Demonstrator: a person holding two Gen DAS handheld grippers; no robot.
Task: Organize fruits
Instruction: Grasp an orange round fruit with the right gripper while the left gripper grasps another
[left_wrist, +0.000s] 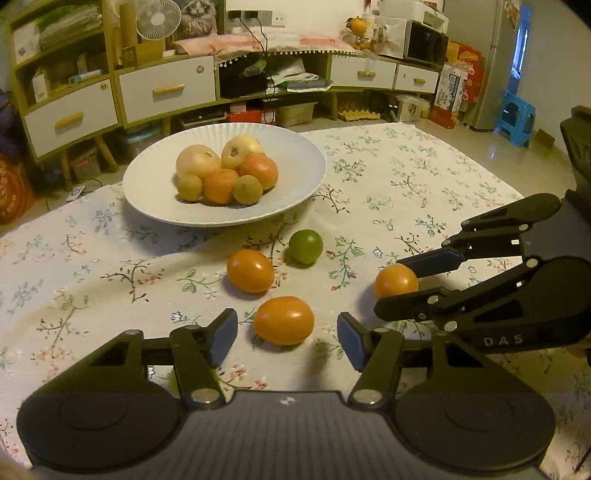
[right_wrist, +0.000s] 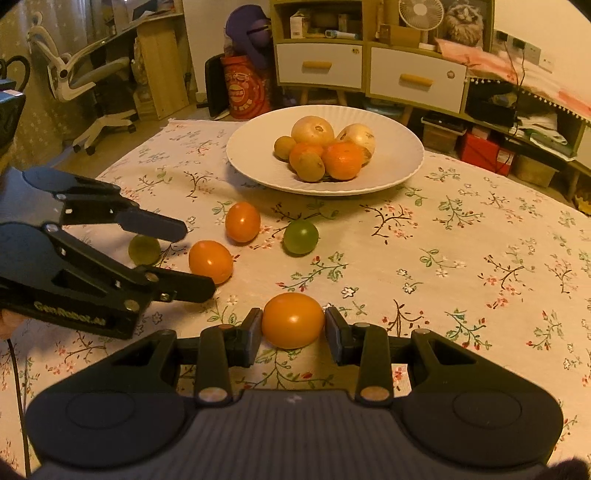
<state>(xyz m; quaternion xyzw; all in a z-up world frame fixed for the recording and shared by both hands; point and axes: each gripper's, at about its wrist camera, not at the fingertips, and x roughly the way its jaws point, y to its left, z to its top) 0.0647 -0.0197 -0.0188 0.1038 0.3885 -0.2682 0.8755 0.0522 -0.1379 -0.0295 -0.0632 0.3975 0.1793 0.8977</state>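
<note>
Two grippers work over the flowered tablecloth (right_wrist: 480, 240): the right gripper (right_wrist: 293, 326) is clamped on an orange fruit (right_wrist: 293, 320), while the left gripper (left_wrist: 286, 338) stands released around another orange fruit (left_wrist: 283, 319) (pads not touching), near the plate (left_wrist: 155, 173).

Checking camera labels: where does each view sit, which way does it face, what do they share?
Left wrist: on the left hand-held gripper, facing down-forward over the tablecloth to the white plate; own fingers flank an orange tomato; right hand-held gripper at right.
Right wrist: on the right hand-held gripper, similar heading; own fingers clamp another orange tomato; left one at left.
Shared: plate, green tomato, both grippers.
</note>
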